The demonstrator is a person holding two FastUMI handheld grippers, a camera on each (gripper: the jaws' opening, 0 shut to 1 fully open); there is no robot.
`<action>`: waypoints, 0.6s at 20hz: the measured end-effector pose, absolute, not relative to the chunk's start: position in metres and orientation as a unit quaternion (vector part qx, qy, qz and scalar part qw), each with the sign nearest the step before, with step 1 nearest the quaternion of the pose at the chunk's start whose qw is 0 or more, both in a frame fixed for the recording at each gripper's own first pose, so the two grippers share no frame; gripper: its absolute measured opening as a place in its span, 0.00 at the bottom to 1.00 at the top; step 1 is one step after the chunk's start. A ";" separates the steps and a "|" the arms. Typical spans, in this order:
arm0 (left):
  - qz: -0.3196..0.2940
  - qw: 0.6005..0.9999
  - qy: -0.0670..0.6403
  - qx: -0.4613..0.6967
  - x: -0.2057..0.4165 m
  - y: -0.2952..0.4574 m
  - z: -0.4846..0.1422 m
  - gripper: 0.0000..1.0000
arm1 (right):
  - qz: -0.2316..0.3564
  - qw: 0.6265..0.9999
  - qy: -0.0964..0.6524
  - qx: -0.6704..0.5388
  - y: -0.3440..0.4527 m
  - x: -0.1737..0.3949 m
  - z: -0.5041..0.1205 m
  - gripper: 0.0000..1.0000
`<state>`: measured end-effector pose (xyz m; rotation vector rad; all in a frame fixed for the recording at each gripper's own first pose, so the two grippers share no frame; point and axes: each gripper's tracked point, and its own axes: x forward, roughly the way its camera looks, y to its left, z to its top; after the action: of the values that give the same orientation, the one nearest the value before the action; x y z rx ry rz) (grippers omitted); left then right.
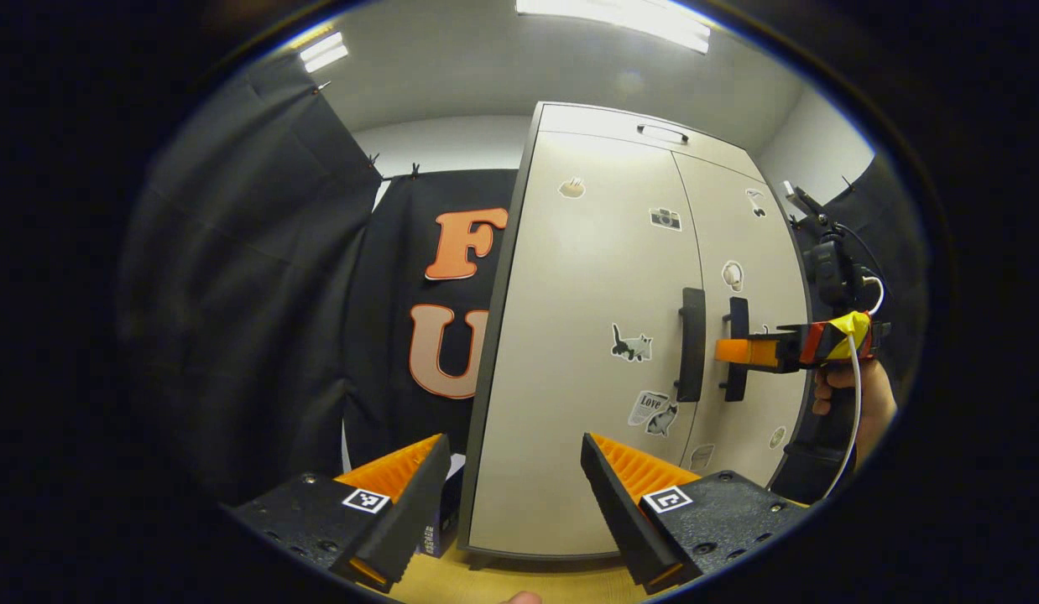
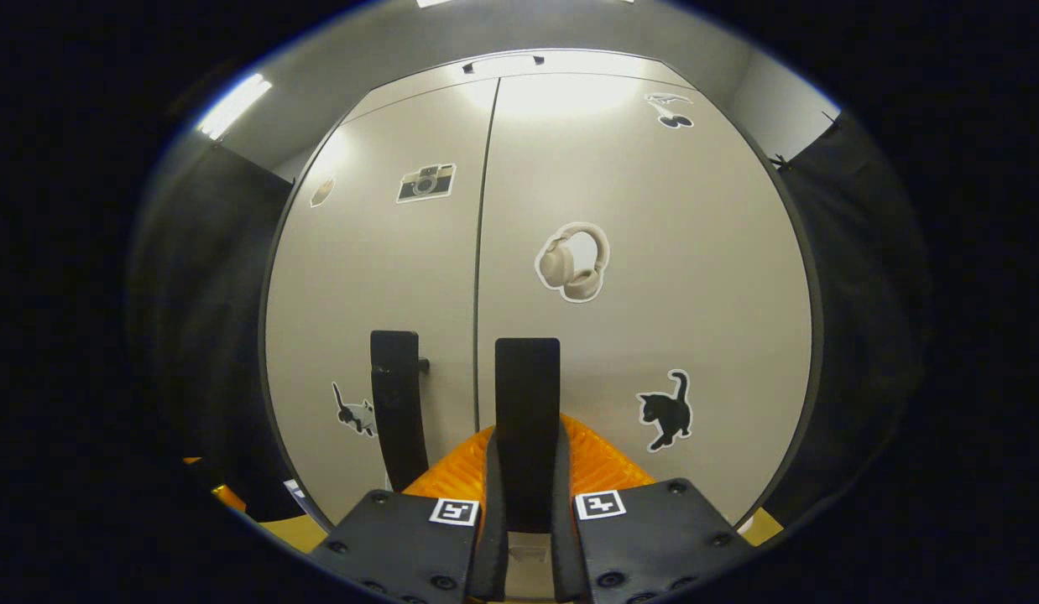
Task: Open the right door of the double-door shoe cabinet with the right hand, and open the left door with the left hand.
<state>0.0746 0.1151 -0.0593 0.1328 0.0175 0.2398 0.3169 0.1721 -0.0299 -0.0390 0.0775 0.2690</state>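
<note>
A: Which step was this?

B: The first one, by my reading. The right gripper point(image 2: 526, 503) sat on the black vertical bar handle of the right door point(image 2: 528, 419), orange fingers drawn in tight with the bar pinched between them. The beige double-door shoe cabinet point(image 1: 587, 335) had both doors flush, nothing swung out yet.

A: And the left one?

B: The left gripper point(image 1: 515, 495) was spread wide and held nothing. It hung low, well short of the cabinet front, pointing at the lower part of the left door. The black bar handle of the left door point(image 1: 691, 344) was untouched.

A: Next move?

B: Probably a pull straight back on the right handle, curving outward toward the hinge side, grip kept firm so the bar doesn't slip.

A: Hand pose?

B: In the left gripper view the right gripper reached in level from the right, a hand point(image 1: 851, 394) wrapped round its grip below.
</note>
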 end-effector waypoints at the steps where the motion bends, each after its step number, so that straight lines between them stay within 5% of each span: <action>1: 0.118 0.991 0.009 0.065 0.073 0.113 -0.058 0.94 | 0.137 0.989 0.044 -0.017 0.172 0.317 -0.031 0.28; 12: 0.128 0.990 0.000 0.060 0.055 0.082 -0.044 0.94 | 0.205 0.976 0.068 -0.018 0.159 0.275 -0.027 0.29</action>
<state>0.0546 0.0822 -0.0441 0.1197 0.0006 0.2567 0.2749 0.1586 -0.0271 -0.0368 0.1373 0.4124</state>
